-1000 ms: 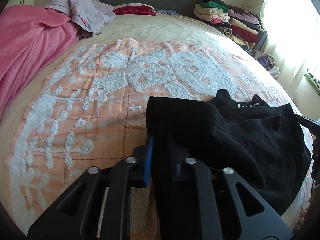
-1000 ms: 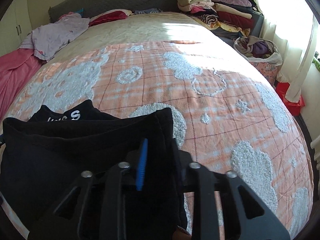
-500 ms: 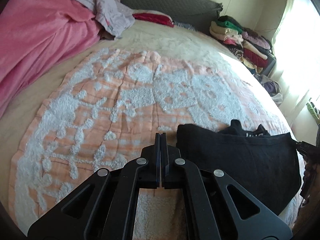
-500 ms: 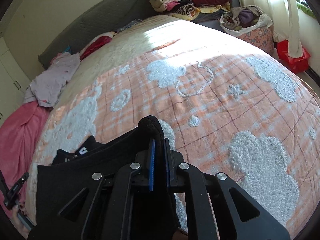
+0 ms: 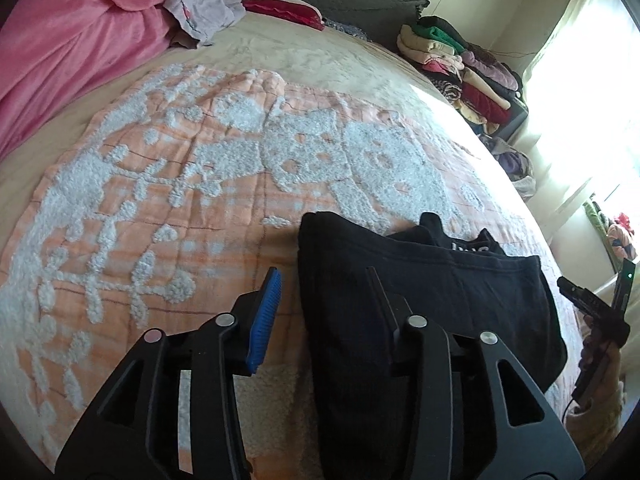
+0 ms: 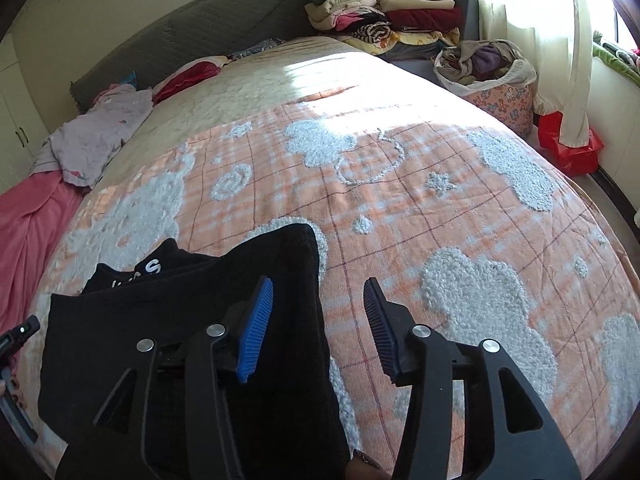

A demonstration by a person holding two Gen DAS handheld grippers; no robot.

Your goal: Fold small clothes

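Holding both of my hand-held grippers low over the bed, I am keeping each one spread wide with nothing pinched between the fingers. My left gripper (image 5: 324,300) is showing its ribbed blue rubber pad (image 5: 264,320) on the left finger, hanging over the peach-and-white tufted blanket (image 5: 180,200), while its right finger is lying over the near left edge of the folded black fabric garment with white lettering (image 5: 420,280). My right gripper (image 6: 320,312) is straddling the opposite edge of that same garment (image 6: 180,300): its left finger is sitting over the black cloth and its right finger is hanging over bare blanket (image 6: 440,208). The garment is lying flat on the blanket, directly ahead of and between my two grippers, with the lettered part poking out at its far side. Far ahead of the left gripper a crumpled pink sheet (image 5: 72,40) is lying, and a stack of folded clothes (image 6: 384,16) is sitting far beyond my right gripper.
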